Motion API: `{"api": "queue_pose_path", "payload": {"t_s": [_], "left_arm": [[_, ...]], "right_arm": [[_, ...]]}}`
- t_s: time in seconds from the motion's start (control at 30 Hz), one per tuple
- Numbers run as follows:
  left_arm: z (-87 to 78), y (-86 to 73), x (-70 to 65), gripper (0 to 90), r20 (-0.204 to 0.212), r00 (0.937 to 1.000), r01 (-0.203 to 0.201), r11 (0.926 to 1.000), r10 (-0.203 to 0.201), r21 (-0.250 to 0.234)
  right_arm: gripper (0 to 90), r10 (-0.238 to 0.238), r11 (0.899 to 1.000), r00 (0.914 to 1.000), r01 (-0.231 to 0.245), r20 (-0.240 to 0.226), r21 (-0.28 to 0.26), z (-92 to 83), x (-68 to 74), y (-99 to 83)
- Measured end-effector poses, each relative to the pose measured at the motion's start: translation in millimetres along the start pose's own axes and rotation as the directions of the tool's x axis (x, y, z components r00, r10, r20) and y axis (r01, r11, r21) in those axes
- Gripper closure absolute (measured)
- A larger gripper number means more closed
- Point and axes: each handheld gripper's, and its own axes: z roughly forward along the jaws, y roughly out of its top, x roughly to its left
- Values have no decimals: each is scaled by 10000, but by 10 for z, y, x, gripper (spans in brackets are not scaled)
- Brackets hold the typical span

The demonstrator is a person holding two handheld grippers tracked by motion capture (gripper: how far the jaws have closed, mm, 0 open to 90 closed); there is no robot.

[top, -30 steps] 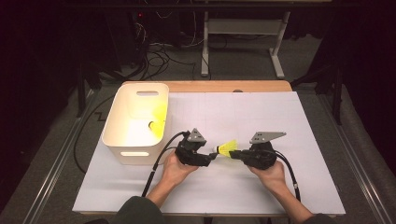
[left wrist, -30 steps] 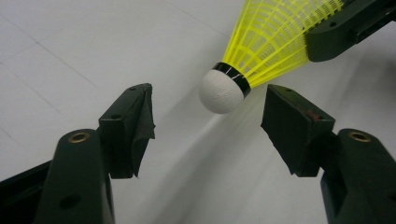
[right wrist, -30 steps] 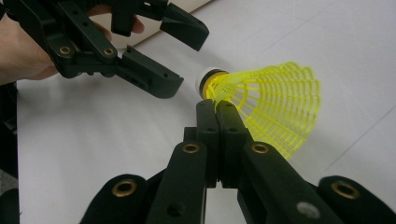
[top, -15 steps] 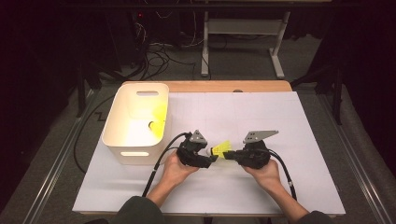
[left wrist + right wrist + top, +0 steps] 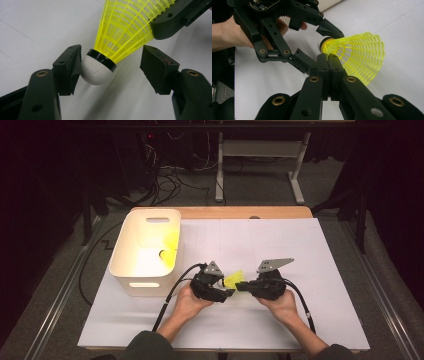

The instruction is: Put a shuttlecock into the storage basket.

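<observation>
Holding: right gripper (image 5: 328, 58) pinched tight on the yellow shuttlecock (image 5: 359, 58) skirt
Waiting: left gripper (image 5: 110, 70) jaws spread around its cork, one pad touching
Bin: white tub (image 5: 145, 251) at 10 o'clock

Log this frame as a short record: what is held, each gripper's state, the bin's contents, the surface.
held: yellow shuttlecock, above the table
right gripper: shut on the skirt's edge
left gripper: open around the cork; one pad touches it, the other stands apart
bin: white, beside the left gripper, something yellow inside
surface: white sheet on the table
</observation>
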Motion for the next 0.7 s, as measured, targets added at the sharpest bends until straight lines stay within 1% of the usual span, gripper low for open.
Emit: {"api": "queue_pose_path", "payload": {"t_s": [0.07,0.1,0.23,0.33,0.4,0.5,0.57,0.7], "left_arm": [[-3,1,-2,366,5,10000,35,10000,-35,-2],[-10,1,-5,377,-62,10000,24,10000,-24,5],[-35,1,-1,445,-149,9999,-29,10000,30,62],[-49,-1,-1,489,-289,9996,-58,9999,60,85],[-54,-1,7,507,-263,9997,5,10000,-3,84],[-61,-3,6,544,-318,9994,-123,9997,130,214],[-67,-4,0,565,-336,9993,-171,9996,178,211],[-82,-2,-2,572,-389,9989,-269,9992,280,284]], "right_arm": [[900,2,10000,10000,-2,-9,-4,-3,0,0],[900,-2,10000,10000,2,-2,-22,-6,-2,-1],[900,29,10000,9999,-29,102,-60,-21,-19,-5],[900,40,10000,9998,-38,187,-72,-22,-25,-8],[900,57,10000,9998,-55,215,-83,-19,-29,-12],[900,51,9999,9995,-48,327,-106,-19,-36,-14],[900,69,9999,9992,-65,390,-115,-22,-44,-18],[900,31,9999,9990,-24,439,-165,-22,-39,-14]]}}
